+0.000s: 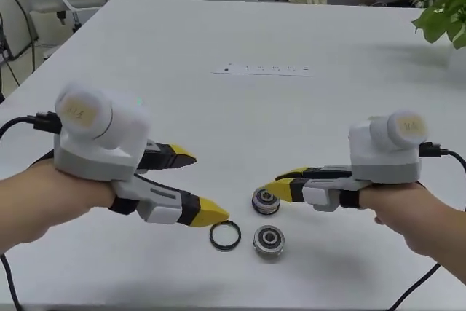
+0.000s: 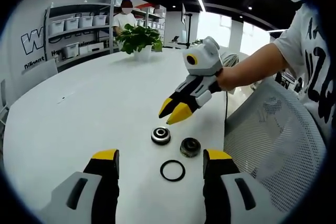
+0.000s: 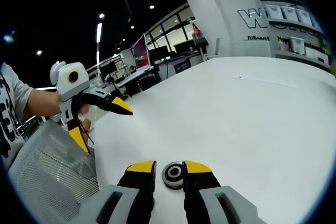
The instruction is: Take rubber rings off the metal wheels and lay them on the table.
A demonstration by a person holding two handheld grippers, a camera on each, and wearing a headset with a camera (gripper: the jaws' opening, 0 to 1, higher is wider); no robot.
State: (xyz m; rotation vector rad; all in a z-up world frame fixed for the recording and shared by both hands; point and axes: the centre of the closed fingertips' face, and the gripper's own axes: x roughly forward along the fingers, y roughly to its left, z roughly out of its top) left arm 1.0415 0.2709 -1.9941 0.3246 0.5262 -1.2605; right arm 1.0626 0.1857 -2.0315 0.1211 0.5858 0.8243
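The left tool [image 1: 198, 183] has its jaws wide apart and holds nothing. 1 loose rubber ring [image 1: 225, 236] lies flat on the worktop [image 1: 240, 107] just ahead of its jaws. The right tool [image 1: 280, 186] has its jaws narrowly apart, clamped on nothing, with 1 wheel [image 1: 266, 200] just ahead of its tips. A second wheel [image 1: 269, 241] sits near, beside the loose ring. We judge the wheels heavy, stiff and apt to roll, and the rings light, soft and stretchy. We advise pinching the dark outer band at its edge while the other tool steadies the metal.
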